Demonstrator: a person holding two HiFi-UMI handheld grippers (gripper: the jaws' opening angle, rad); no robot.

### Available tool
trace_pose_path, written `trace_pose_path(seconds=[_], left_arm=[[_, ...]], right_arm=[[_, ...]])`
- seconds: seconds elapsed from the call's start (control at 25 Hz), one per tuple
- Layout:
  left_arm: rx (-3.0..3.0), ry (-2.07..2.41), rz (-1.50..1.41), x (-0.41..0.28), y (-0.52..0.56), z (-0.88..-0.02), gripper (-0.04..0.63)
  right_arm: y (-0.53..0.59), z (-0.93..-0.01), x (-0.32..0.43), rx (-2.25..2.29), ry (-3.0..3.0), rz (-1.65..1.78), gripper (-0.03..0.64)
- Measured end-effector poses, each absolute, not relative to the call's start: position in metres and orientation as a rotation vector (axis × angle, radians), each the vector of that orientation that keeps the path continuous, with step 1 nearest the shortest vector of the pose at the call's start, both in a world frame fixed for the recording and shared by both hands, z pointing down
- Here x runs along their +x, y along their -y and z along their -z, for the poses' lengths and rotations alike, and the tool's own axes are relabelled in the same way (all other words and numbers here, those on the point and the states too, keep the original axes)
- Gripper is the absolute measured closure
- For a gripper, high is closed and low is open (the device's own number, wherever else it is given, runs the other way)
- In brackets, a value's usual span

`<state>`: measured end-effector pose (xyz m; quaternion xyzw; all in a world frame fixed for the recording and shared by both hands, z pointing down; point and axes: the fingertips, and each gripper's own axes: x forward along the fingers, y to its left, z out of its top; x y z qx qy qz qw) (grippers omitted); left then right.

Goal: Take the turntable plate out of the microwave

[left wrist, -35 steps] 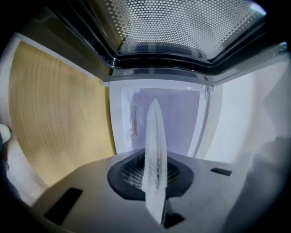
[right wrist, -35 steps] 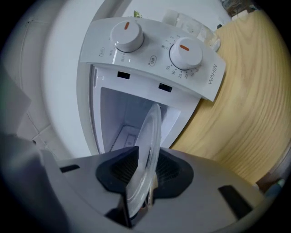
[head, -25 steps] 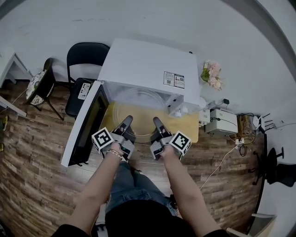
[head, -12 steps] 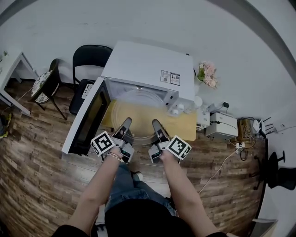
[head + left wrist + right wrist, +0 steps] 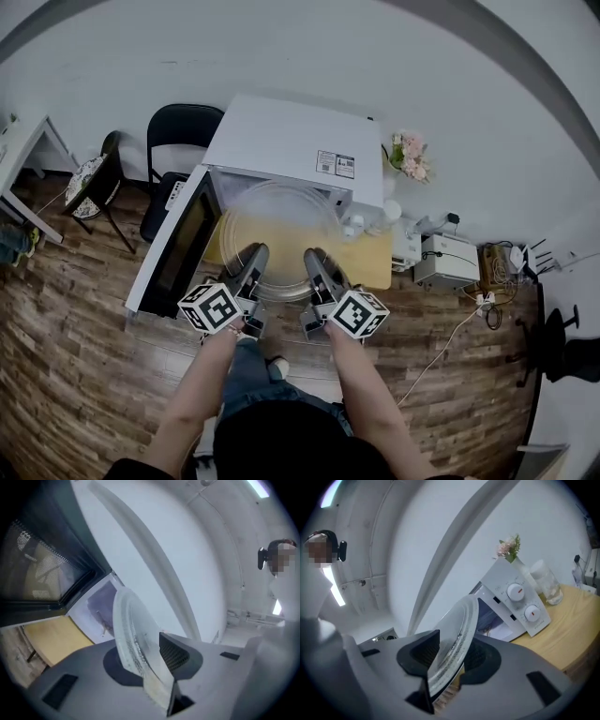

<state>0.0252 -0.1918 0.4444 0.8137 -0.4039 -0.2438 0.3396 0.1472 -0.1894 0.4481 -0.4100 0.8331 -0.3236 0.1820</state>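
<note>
The clear glass turntable plate (image 5: 279, 239) hangs in front of the open white microwave (image 5: 291, 141), above the wooden table (image 5: 373, 255). My left gripper (image 5: 253, 255) holds its near-left rim and my right gripper (image 5: 314, 258) its near-right rim. The left gripper view shows the plate's rim (image 5: 131, 634) wedged between the jaws of the left gripper (image 5: 147, 660). The plate's edge (image 5: 459, 630) likewise sits between the pads of the right gripper (image 5: 445, 656). Both pairs of jaws have just been opening a little, with the plate still between them.
The microwave door (image 5: 173, 239) hangs open to the left. A black chair (image 5: 178, 122) stands behind it and a second chair (image 5: 89, 178) further left. Pink flowers (image 5: 408, 155), small jars (image 5: 375, 220) and a white box (image 5: 448, 255) crowd the right side.
Both grippers have risen and drawn back from the microwave with the plate, which is now out of the cavity. The marker cubes have rolled to face upward more.
</note>
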Motion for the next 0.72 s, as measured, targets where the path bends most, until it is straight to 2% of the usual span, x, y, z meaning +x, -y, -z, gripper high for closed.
trace_pose_path(seconds=[0.36, 0.72], left_arm=[[2.332, 1.027, 0.674, 0.036, 0.196, -0.386, 0.494], [2.5, 0.977, 0.669, 0.043, 0.22, -0.339, 0.44]], right_arm=[[0.191, -0.394, 0.15, -1.199, -2.457, 0.579, 0.433], [0.215, -0.337, 0.148, -1.245, -2.531, 0.294, 0.408]])
